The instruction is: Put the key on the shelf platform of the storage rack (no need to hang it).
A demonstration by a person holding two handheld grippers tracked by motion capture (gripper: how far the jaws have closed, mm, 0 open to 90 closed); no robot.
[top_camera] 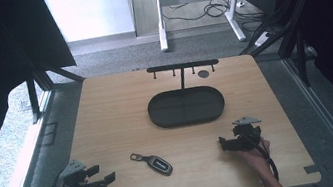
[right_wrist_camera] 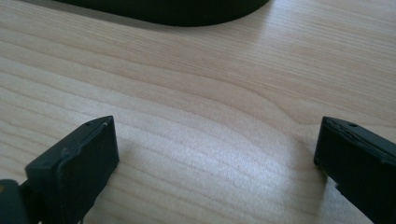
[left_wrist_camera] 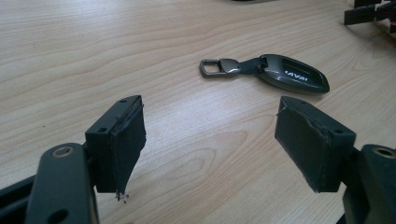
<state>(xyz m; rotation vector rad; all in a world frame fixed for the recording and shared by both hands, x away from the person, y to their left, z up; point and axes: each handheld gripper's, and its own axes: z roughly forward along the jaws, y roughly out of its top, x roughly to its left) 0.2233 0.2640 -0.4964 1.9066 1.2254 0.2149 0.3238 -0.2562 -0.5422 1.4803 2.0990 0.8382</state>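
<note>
Key fob [top_camera: 159, 164] lies between 2 wide-open hand-held grippers.

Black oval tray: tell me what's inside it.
The black oval tray looks bare inside, nothing lying on its floor. The stand's post rises at its far rim. The near wall hides a thin strip of floor.

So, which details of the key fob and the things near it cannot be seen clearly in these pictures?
- Key fob: in the left gripper view its light lettering is too blurred to read; in the high view it is too small.
- Black tray: in the right gripper view the top edge cuts it off.
- Hooks on the rack: too small in the high view to tell their shape.
- Round dark spot beside the rack: too small to identify.
</note>
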